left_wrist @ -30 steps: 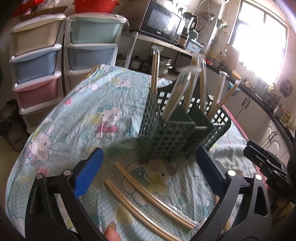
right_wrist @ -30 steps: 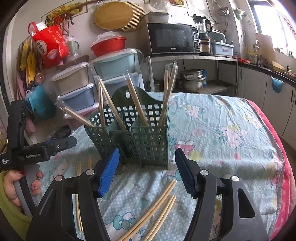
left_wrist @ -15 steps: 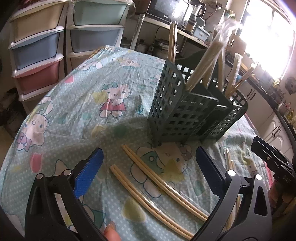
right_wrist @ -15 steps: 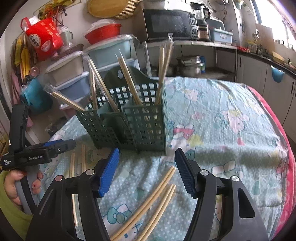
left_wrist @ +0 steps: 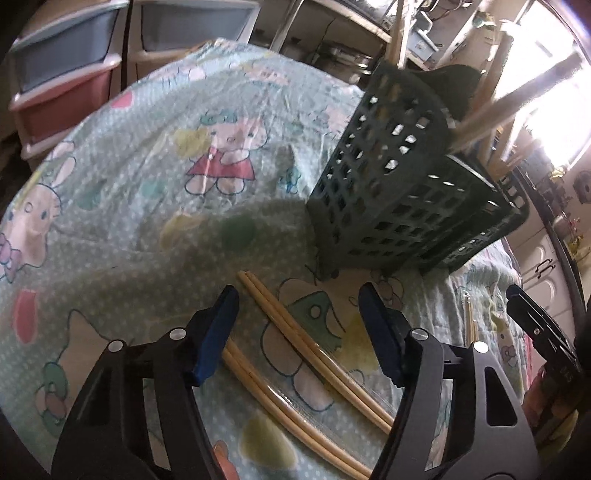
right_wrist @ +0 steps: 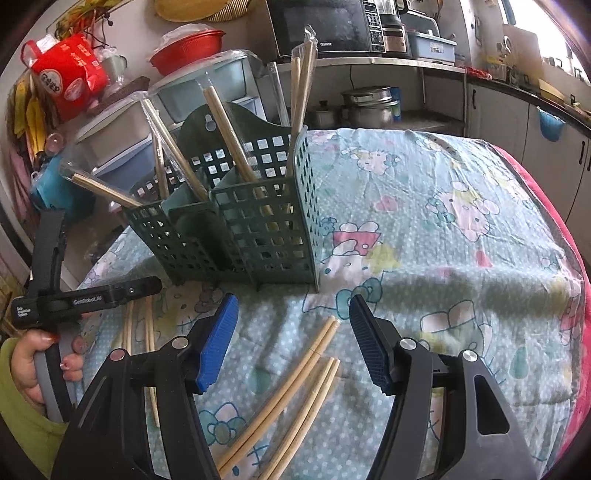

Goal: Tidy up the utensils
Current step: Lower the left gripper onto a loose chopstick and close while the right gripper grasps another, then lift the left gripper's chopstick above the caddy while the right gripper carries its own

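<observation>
A dark green lattice utensil holder (left_wrist: 402,192) (right_wrist: 251,221) stands on the table with several wrapped chopstick pairs upright in it. Two chopstick pairs lie on the cloth under my left gripper (left_wrist: 297,326): one pair (left_wrist: 314,347) between the jaws, another (left_wrist: 288,410) by the left finger. The left gripper is open and empty. My right gripper (right_wrist: 291,334) is open and empty above two more pairs (right_wrist: 284,384) (right_wrist: 314,406). Other chopsticks (right_wrist: 138,332) lie at the left, near the left gripper's body (right_wrist: 74,299).
The table wears a cartoon-print cloth (right_wrist: 424,206). Plastic drawer units (left_wrist: 66,66) stand beyond the table's far edge. A microwave (right_wrist: 325,26), pots and counters line the back wall.
Both grippers have dropped and moved forward toward the chopsticks on the cloth. The left gripper's jaws have narrowed but stay open. The holder looms closer in both views.
</observation>
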{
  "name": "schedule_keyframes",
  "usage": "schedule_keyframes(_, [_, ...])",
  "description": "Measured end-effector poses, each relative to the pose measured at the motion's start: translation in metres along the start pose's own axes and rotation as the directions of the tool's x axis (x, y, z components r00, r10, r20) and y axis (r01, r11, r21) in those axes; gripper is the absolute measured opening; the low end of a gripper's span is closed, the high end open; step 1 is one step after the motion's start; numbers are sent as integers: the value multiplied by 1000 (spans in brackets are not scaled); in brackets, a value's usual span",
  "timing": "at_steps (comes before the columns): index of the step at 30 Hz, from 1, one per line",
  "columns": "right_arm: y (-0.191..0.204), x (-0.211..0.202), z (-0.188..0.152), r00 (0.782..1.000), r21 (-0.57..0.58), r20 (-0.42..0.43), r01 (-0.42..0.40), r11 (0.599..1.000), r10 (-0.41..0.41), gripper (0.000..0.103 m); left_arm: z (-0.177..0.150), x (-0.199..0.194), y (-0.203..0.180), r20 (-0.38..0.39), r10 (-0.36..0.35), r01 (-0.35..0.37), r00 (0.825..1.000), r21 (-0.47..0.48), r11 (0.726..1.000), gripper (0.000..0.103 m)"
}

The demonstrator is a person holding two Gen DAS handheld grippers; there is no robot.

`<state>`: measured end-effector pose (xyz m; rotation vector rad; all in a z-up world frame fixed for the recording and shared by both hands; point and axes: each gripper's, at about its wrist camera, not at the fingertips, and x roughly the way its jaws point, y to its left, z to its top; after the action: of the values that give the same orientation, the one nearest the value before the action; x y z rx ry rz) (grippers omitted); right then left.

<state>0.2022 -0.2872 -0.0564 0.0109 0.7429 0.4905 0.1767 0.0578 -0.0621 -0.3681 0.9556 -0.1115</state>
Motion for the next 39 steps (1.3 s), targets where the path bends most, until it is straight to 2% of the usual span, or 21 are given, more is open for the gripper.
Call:
schedule_keyframes(5, [-4, 8, 0, 1000, 7, -26, 4, 1000, -4, 60, 6, 6, 0, -2, 11, -11, 1000, -7, 1000, 59])
schedule_keyframes(12, [-15, 30, -3, 995, 45, -103, 11, 999, -7, 60, 12, 13, 0, 3, 23, -23, 1000, -9, 1000, 59])
schedule_keyframes(21, [-25, 53, -6, 987, 81, -160, 22, 996, -9, 59, 13, 16, -4, 21, 43, -44, 999, 28, 999, 58])
schedule_keyframes(24, [-23, 58, -6, 986, 54, -161, 55, 997, -46, 47, 12, 17, -7, 26, 66, -67, 998, 46, 997, 53])
schedule_keyframes(28, [-24, 59, -7, 984, 29, -156, 92, 995, -86, 21, 11, 18, -7, 33, 90, -92, 995, 61, 994, 48])
schedule_keyframes(34, [-30, 49, -6, 991, 67, -112, 74, 995, -66, 17, 8, 15, -10, 39, 97, -100, 995, 77, 992, 38])
schedule_keyframes(39, [-29, 29, 1, 998, 68, -48, 53, 996, -50, 16, 6, 13, -12, 34, 80, -82, 996, 83, 993, 23])
